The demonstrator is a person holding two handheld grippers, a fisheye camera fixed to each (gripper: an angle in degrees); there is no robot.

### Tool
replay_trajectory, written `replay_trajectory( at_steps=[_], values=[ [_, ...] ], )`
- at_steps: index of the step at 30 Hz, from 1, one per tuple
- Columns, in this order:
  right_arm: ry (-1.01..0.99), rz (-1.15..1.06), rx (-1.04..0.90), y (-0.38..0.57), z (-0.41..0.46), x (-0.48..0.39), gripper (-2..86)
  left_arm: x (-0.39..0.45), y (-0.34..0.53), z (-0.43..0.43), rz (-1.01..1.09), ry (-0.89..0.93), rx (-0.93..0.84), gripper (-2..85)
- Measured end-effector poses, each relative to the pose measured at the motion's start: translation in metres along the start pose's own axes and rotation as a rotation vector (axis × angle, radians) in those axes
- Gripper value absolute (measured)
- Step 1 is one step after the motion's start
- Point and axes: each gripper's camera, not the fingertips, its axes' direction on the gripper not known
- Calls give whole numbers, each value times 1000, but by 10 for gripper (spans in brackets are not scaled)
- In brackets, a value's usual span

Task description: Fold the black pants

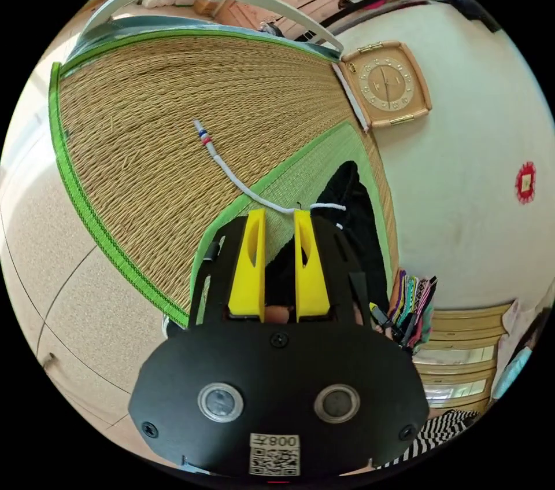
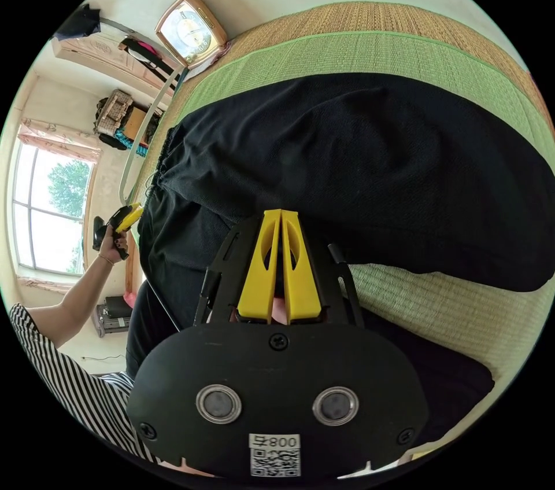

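Right gripper view showed the black pants [image 2: 358,166] lying longways across the green mat [image 2: 370,53], just past the right gripper [image 2: 281,215]. Its jaws were pressed together, and I could not tell whether they pinched cloth. The left gripper [image 1: 280,215] had its jaws spread near the waist string [image 1: 231,175].

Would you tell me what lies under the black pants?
The black pants lie on a green-edged woven mat; whatever sits beneath their middle is covered.

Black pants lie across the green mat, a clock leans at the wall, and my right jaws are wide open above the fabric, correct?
Not quite: the right gripper has its jaws shut, as the right gripper view shows. The black pants do lie across the green mat, and the clock is at the wall.
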Motion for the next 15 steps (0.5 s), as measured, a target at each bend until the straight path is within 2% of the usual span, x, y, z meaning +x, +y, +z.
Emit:
replay_trajectory(
  at_steps=[6, 10, 15],
  values=[
    [-16, 2, -9, 1, 7, 26, 1, -16, -3, 6, -88, 202, 6, 78],
    [-22, 2, -4, 3, 11, 42, 2, -8, 1, 17, -71, 174, -44, 63],
    [-39, 12, 2, 6, 14, 61, 1, 7, 7, 25, -81, 140, 6, 22]
  ],
)
